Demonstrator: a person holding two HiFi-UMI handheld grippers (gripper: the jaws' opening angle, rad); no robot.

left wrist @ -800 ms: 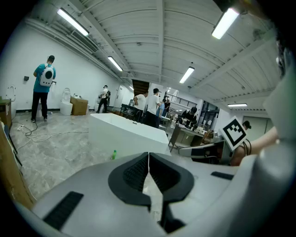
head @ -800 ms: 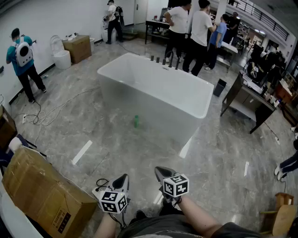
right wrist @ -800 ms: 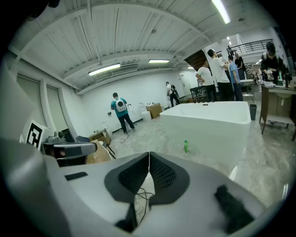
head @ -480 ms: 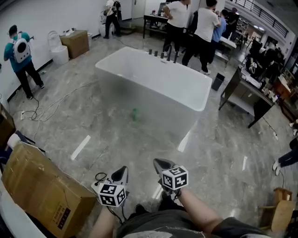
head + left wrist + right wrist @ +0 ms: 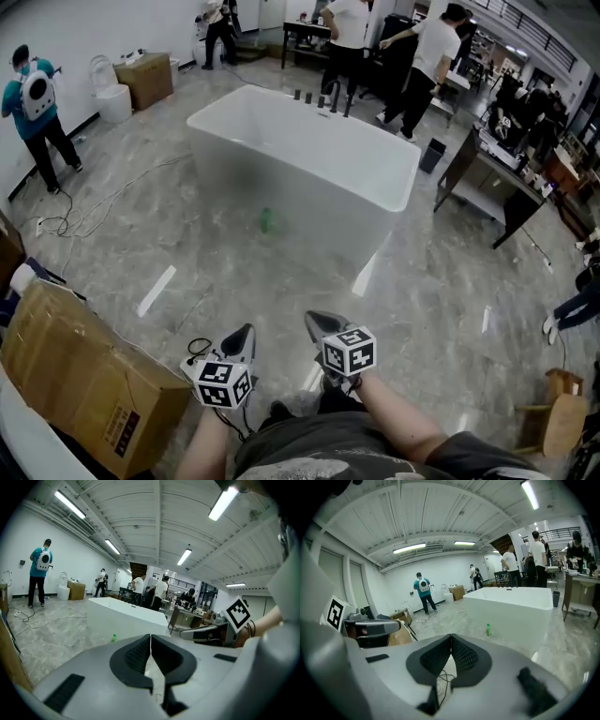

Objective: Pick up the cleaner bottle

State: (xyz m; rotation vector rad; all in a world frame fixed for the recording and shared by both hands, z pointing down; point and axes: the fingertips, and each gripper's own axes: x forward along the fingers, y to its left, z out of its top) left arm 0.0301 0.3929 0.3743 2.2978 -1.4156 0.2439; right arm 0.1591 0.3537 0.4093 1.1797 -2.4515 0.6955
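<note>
Down on the floor, the green bottle (image 5: 266, 220) stands just beside the bathtub's (image 5: 314, 211) near wall, small and blurred, its label unreadable. Well short of it, the left hand-held gripper (image 5: 245, 333) and right hand-held gripper (image 5: 314, 321) are both closed tight on nothing; a cardboard box (image 5: 75, 375) is cut off at the left edge

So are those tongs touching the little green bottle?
Apart. The head view shows the left tongs and right tongs at the bottom of the picture, with a stretch of floor between them and the green bottle by the white tub.
</note>
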